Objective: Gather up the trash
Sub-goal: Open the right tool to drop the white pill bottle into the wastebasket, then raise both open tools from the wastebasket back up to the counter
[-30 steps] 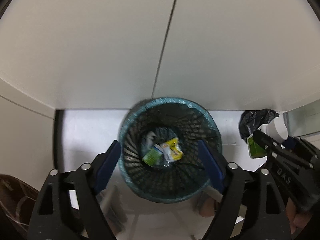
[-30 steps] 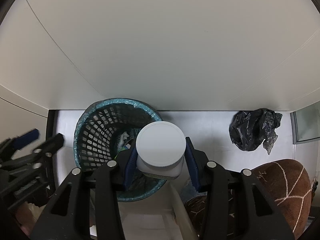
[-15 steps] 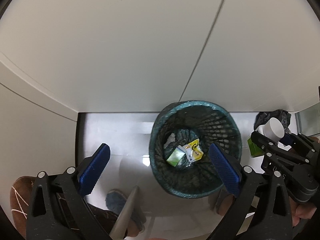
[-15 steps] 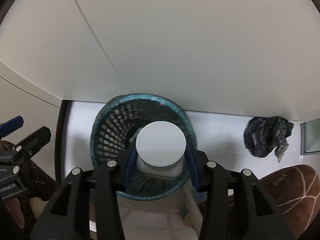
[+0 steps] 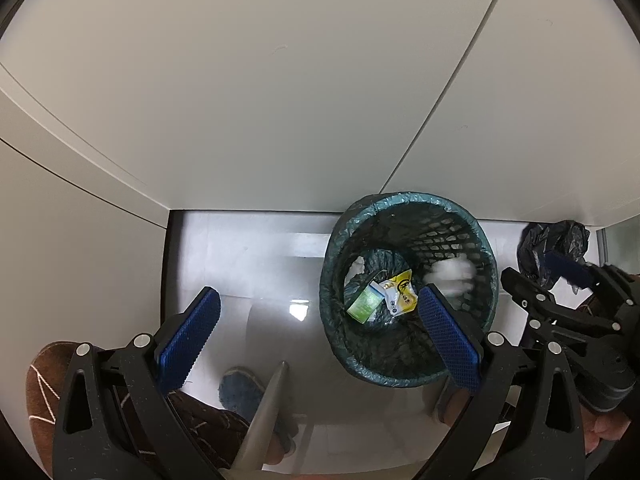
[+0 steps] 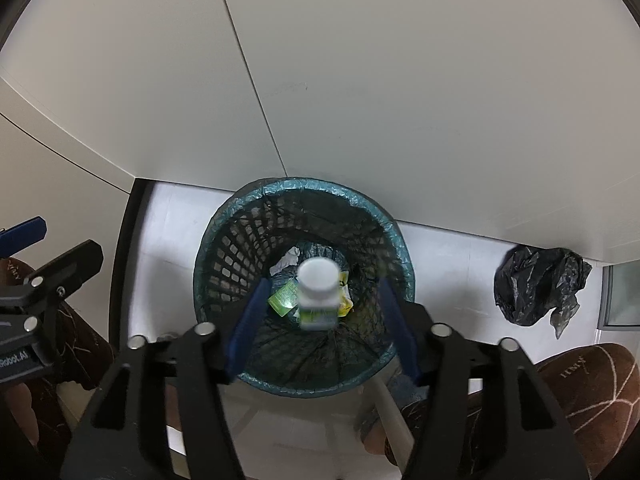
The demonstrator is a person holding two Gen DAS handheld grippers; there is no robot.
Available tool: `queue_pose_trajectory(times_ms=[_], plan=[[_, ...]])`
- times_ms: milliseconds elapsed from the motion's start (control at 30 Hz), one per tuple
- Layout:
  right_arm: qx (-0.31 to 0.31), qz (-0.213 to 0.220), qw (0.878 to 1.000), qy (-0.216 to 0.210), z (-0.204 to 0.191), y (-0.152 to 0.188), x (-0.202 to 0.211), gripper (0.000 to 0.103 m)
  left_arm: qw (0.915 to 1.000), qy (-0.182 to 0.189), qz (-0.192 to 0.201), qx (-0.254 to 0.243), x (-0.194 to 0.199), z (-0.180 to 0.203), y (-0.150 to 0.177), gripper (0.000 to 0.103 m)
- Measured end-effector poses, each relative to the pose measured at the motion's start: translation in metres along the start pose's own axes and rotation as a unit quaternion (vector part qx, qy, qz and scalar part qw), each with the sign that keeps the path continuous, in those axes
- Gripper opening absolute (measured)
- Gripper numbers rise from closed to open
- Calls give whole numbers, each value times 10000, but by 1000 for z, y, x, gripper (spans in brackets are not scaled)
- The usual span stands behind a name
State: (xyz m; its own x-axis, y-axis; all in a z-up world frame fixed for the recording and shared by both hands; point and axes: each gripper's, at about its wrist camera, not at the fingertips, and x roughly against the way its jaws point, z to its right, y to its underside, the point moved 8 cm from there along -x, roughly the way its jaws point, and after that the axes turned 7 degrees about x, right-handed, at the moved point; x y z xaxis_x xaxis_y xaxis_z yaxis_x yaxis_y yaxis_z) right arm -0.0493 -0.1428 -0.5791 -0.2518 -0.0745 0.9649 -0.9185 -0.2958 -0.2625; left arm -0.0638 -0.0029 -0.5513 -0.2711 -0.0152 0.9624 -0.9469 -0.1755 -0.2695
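Trash bottle (image 6: pixel 317 294), white cap, blurred, sits mid-bin (image 6: pixel 224 240), clear of both pads: drop step underway. R gripper (image 6: pixel 320 320) jaws opening, nothing pinched. L gripper (image 5: pixel 316 336) wide, empty, at bin's 9 o'clock. Next: fetch black bag (image 6: pixel 536 284) at 3 o'clock.

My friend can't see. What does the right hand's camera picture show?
A white bottle is falling, blurry, into a green mesh bin that already has wrappers inside. The right gripper above it is opening, its pads clear of the bottle. A crumpled black bag lies on the floor nearby.
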Motion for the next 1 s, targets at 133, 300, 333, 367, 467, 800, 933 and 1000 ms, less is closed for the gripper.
queue_pose_trajectory(times_ms=[133,300,333,367,467,800,933,1000], plan=[[13,121,9999,71,7,-2,13,75,10000,-12,-18,47,3,-5,1,97],[-59,321,9994,124,19,-5,37,88,9999,-42,53,157,14,-14,-2,97],[-55,372,9992,153,21,-7,42,89,9998,-40,63,179,17,-16,-2,97],[-45,441,9988,189,22,-9,49,91,9997,-40,83,212,21,-17,-3,97],[-1,631,9977,261,24,-14,66,93,9996,-10,169,240,33,-20,-6,97],[17,1141,9925,435,36,-24,125,94,9980,195,526,289,93,-16,-19,97],[-51,1338,9899,464,42,-28,150,94,9967,251,747,219,125,-10,-23,96],[-81,1446,9882,494,45,-30,164,94,9958,297,845,211,140,-8,-26,96]])
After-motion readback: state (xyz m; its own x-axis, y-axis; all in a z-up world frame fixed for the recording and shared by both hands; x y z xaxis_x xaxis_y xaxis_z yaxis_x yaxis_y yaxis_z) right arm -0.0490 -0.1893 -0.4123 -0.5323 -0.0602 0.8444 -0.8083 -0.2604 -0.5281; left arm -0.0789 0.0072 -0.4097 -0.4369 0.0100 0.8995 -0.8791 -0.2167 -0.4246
